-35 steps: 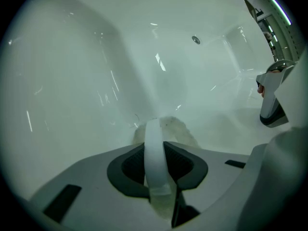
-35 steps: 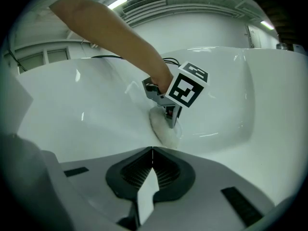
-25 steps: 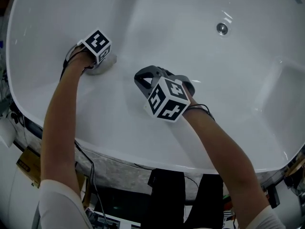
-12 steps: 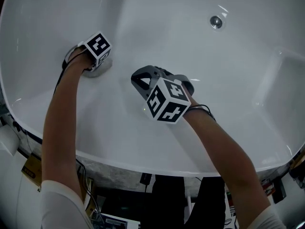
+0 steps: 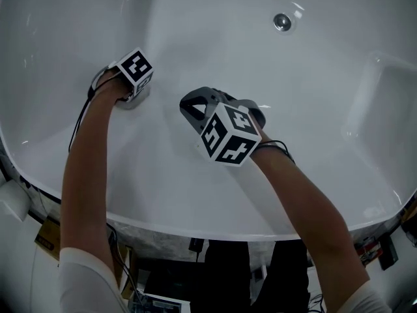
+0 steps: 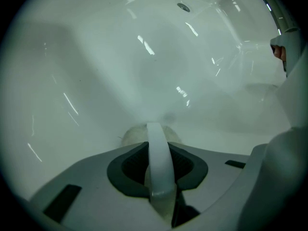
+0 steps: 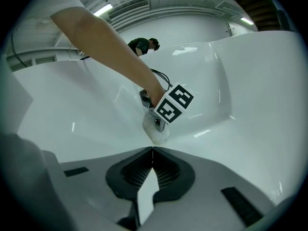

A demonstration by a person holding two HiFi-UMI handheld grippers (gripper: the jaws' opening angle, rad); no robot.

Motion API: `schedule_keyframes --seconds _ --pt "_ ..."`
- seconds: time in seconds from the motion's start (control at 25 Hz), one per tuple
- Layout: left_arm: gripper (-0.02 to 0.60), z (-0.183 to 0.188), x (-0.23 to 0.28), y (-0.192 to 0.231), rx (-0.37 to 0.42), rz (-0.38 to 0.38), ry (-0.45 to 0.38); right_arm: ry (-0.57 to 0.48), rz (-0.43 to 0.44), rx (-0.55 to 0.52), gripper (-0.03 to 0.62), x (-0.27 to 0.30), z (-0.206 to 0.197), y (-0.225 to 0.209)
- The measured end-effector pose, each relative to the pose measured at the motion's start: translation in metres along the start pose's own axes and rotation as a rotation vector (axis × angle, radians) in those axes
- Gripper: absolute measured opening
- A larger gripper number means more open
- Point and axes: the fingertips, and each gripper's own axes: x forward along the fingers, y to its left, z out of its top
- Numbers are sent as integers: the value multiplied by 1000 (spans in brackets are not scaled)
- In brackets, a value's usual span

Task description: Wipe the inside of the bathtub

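The white bathtub (image 5: 260,77) fills the head view, its drain (image 5: 282,22) at the far side. My left gripper (image 5: 135,91) is shut on a white cloth (image 5: 137,100) and presses it against the tub's left inner wall. In the left gripper view the cloth (image 6: 137,134) bulges out past the closed jaws, with the drain (image 6: 183,6) far ahead. My right gripper (image 5: 190,107) hovers over the tub's middle, shut with nothing in it. In the right gripper view its closed tips (image 7: 152,149) face the left gripper (image 7: 157,123) and the cloth (image 7: 156,134).
A moulded step (image 5: 384,103) is set into the tub's right end. Cables and boxes (image 5: 45,233) lie below the near rim (image 5: 195,230). A person (image 7: 143,44) stands far off beyond the tub in the right gripper view.
The head view has shifted, so the drain now sits higher and further left. The left gripper with the cloth has slid a little along the wall. The right gripper has hardly moved.
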Motion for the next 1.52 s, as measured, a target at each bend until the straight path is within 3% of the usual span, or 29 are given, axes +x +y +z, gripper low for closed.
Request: schedule_keyframes --seconds 0.56,1.52 --pt "97 49 -3 -56 -43 -112 -73 24 -26 30 18 -28 -38 -6" --pt "97 168 -15 -189 -64 -201 -162 74 -80 79 18 -136 -130 -16"
